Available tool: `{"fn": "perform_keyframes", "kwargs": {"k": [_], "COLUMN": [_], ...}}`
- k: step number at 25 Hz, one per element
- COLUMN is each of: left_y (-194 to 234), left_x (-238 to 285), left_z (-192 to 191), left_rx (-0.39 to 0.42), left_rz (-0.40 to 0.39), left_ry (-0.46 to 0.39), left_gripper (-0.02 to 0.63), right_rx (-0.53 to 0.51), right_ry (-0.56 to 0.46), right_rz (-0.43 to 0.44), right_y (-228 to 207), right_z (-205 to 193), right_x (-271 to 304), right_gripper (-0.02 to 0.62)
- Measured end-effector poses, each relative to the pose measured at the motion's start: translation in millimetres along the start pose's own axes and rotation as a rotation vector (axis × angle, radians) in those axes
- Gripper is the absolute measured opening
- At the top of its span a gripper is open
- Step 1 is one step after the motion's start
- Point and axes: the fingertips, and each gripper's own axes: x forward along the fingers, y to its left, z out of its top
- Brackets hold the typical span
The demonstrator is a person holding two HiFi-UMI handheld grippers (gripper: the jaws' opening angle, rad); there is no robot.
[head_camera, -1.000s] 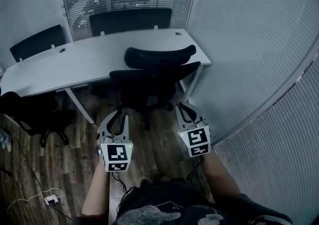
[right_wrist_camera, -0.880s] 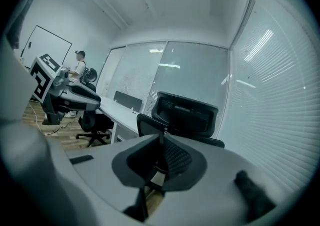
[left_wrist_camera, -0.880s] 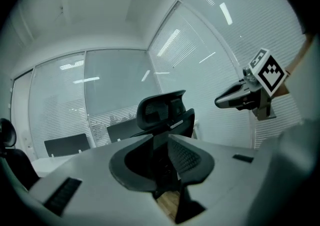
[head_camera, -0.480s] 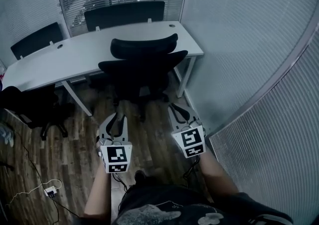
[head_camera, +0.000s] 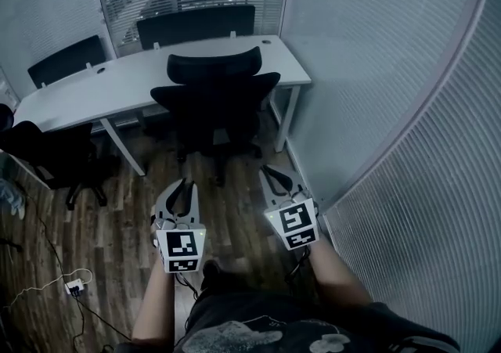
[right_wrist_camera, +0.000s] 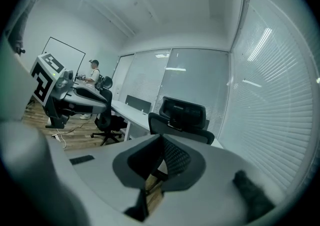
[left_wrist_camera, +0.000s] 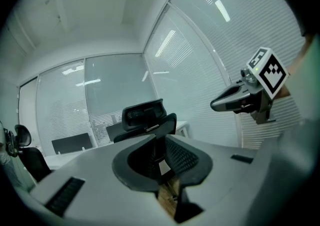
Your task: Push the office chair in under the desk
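The black office chair (head_camera: 215, 97) stands with its back toward me and its seat partly under the white desk (head_camera: 102, 85). Both grippers hang over the wood floor, short of the chair and not touching it. My left gripper (head_camera: 185, 185) is closing, its tips almost together with nothing between them. My right gripper (head_camera: 274, 176) is shut and empty. In the left gripper view the chair's headrest (left_wrist_camera: 144, 113) shows beyond the jaw tips (left_wrist_camera: 161, 142). The right gripper view shows the headrest (right_wrist_camera: 184, 112) past its tips (right_wrist_camera: 161, 139).
Another black chair (head_camera: 55, 156) stands at the desk's left end, and two chair backs (head_camera: 196, 24) rise behind the desk. A blind-covered glass wall (head_camera: 376, 109) runs close along the right. A cable and power strip (head_camera: 74, 287) lie on the floor at left.
The chair and desk have drifted left and up in the head view and look slightly farther off. Both grippers stay low in front of me, apart from the chair.
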Motion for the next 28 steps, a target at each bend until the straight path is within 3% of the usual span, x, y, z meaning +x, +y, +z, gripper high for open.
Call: {"fn": "perform_keyframes", "kwargs": {"k": [5, 13, 19, 28], "left_y": [-23, -36, -41, -51], "left_x": [-42, -98, -126, -199], "left_z": [7, 14, 16, 4], "left_rx": [-0.019, -0.117, -0.107, -0.160], "left_rz": [0.045, 0.114, 0.096, 0.030], "left_ry": [-0.001, 0.007, -0.014, -0.004], "left_gripper": [0.063, 0.057, 0.057, 0.057], "right_rx": [0.017, 0.034, 0.026, 0.021], "right_ry": [-0.029, -0.058, -0.064, -0.013], "right_rz": [0.068, 0.098, 0.102, 0.067], "right_y": [18, 31, 55, 105], "right_z": [-2, -2, 4, 12], "right_x": [-49, -99, -113, -172], "right_gripper": [0.028, 0.025, 0.023, 0.023]}}
